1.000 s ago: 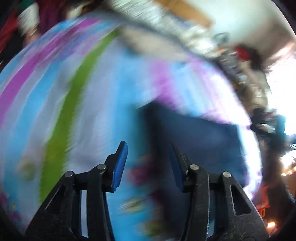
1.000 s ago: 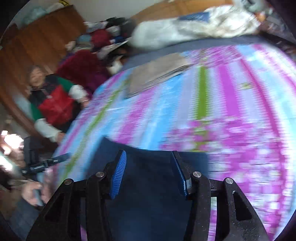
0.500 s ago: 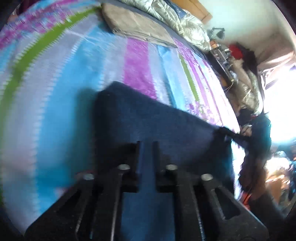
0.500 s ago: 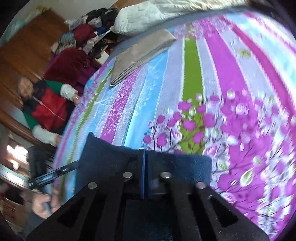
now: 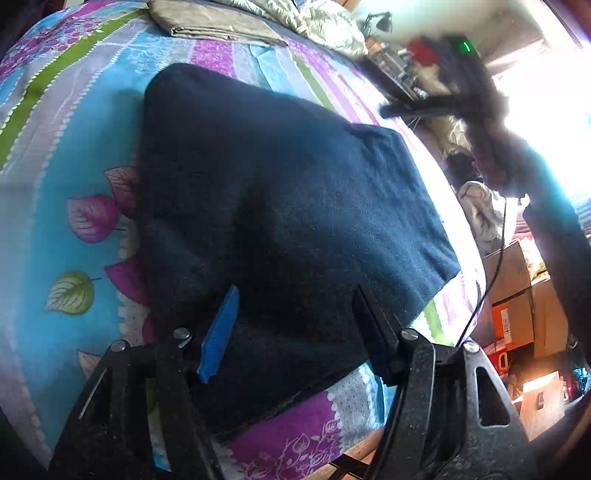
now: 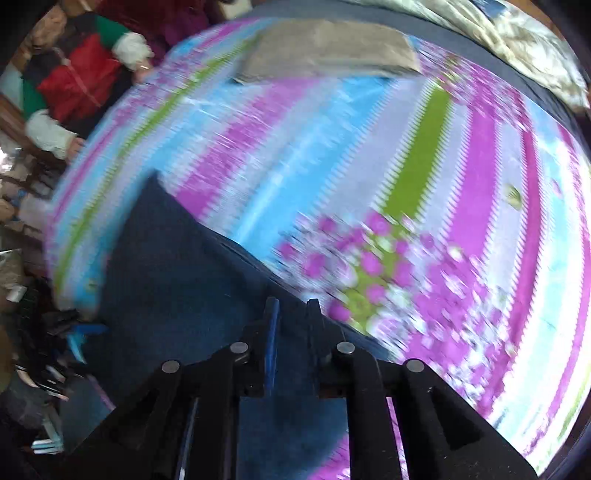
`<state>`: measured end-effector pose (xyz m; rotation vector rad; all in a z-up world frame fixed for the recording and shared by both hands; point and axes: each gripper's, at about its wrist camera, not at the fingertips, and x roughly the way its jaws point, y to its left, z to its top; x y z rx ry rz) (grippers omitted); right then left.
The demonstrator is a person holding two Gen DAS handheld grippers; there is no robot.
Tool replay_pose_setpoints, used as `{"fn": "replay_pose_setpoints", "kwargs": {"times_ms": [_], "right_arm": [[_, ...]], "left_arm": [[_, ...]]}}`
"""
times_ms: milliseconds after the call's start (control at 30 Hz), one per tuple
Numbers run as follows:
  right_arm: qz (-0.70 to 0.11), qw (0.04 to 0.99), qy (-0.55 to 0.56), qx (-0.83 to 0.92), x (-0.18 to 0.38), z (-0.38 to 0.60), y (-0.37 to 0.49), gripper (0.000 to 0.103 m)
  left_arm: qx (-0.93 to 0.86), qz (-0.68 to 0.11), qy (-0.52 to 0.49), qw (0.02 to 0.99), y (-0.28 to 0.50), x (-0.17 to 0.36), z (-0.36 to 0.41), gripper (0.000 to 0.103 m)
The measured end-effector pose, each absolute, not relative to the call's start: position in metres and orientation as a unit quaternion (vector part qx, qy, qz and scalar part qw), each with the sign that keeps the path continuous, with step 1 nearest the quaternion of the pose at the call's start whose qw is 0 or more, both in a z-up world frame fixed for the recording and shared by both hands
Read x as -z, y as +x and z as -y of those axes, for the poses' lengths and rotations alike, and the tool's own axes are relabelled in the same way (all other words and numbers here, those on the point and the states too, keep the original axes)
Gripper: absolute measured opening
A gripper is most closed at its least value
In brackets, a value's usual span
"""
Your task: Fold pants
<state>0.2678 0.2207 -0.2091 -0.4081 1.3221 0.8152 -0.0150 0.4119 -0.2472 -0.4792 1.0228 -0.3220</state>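
Observation:
The dark navy pants [image 5: 288,206] lie folded into a flat rectangle on the striped floral bedsheet [image 5: 74,147]. In the left wrist view my left gripper [image 5: 295,328] is open just over the near edge of the pants, with nothing between its fingers. My right gripper [image 5: 461,99] shows blurred at the upper right, raised off the far corner of the pants. In the blurred right wrist view the right gripper [image 6: 293,332] has its fingers a narrow gap apart above the pants [image 6: 177,280], and no cloth is pinched.
A folded beige cloth [image 5: 214,22] and a crumpled quilt [image 5: 325,18] lie at the far end of the bed. A person in red and green [image 6: 74,81] sits at the bed's side. Cardboard boxes [image 5: 517,295] stand on the floor past the bed edge.
Both grippers were shut on the pants half a second ago. The left has opened wide and drawn back to the near edge. The right has parted slightly and lifted away.

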Motion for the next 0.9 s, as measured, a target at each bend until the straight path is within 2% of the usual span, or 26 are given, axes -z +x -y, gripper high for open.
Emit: {"fn": "replay_pose_setpoints", "kwargs": {"times_ms": [33, 100, 167, 200, 300, 333, 433, 467, 533, 600, 700, 833, 900], "right_arm": [[-0.622, 0.676, -0.199, -0.341, 0.241, -0.215, 0.27, 0.015], [-0.633, 0.681, -0.152, -0.337, 0.247, -0.2, 0.279, 0.014], [-0.61, 0.704, -0.14, -0.335, 0.22, -0.186, 0.276, 0.016], [-0.594, 0.716, -0.147, -0.335, 0.203, -0.178, 0.267, 0.023], [-0.568, 0.729, -0.15, -0.351, 0.171, -0.144, 0.222, 0.024], [-0.575, 0.72, -0.161, -0.353, 0.176, -0.137, 0.202, 0.025], [-0.635, 0.649, -0.21, -0.364, 0.242, -0.135, 0.146, 0.027], [-0.632, 0.659, -0.207, -0.353, 0.26, -0.135, 0.139, 0.029], [-0.631, 0.683, -0.16, -0.331, 0.253, -0.126, 0.146, 0.03], [-0.602, 0.722, -0.157, -0.303, 0.228, -0.119, 0.141, 0.032], [-0.554, 0.752, -0.143, -0.326, 0.196, -0.13, 0.105, 0.034], [-0.565, 0.724, -0.191, -0.347, 0.241, -0.166, 0.066, 0.038], [-0.56, 0.729, -0.197, -0.342, 0.232, -0.166, 0.066, 0.039]], "left_arm": [[0.153, -0.482, -0.229, 0.831, -0.011, 0.249, -0.411, 0.064], [0.16, -0.48, -0.24, 0.829, -0.008, 0.255, -0.414, 0.064], [0.158, -0.477, -0.252, 0.827, -0.014, 0.252, -0.42, 0.064], [0.156, -0.474, -0.261, 0.826, -0.015, 0.252, -0.424, 0.064], [0.149, -0.467, -0.268, 0.829, -0.03, 0.246, -0.437, 0.064], [0.148, -0.468, -0.267, 0.83, -0.03, 0.244, -0.435, 0.064], [0.139, -0.468, -0.26, 0.833, -0.031, 0.242, -0.423, 0.065], [0.137, -0.469, -0.262, 0.833, -0.031, 0.24, -0.421, 0.065], [0.129, -0.47, -0.266, 0.831, -0.031, 0.236, -0.422, 0.065], [0.094, -0.471, -0.24, 0.844, -0.036, 0.226, -0.419, 0.065], [0.04, -0.466, -0.145, 0.872, -0.049, 0.205, -0.402, 0.065], [0.015, -0.513, -0.069, 0.856, -0.048, 0.226, -0.376, 0.065], [0.005, -0.51, -0.079, 0.856, -0.05, 0.232, -0.379, 0.065]]}}
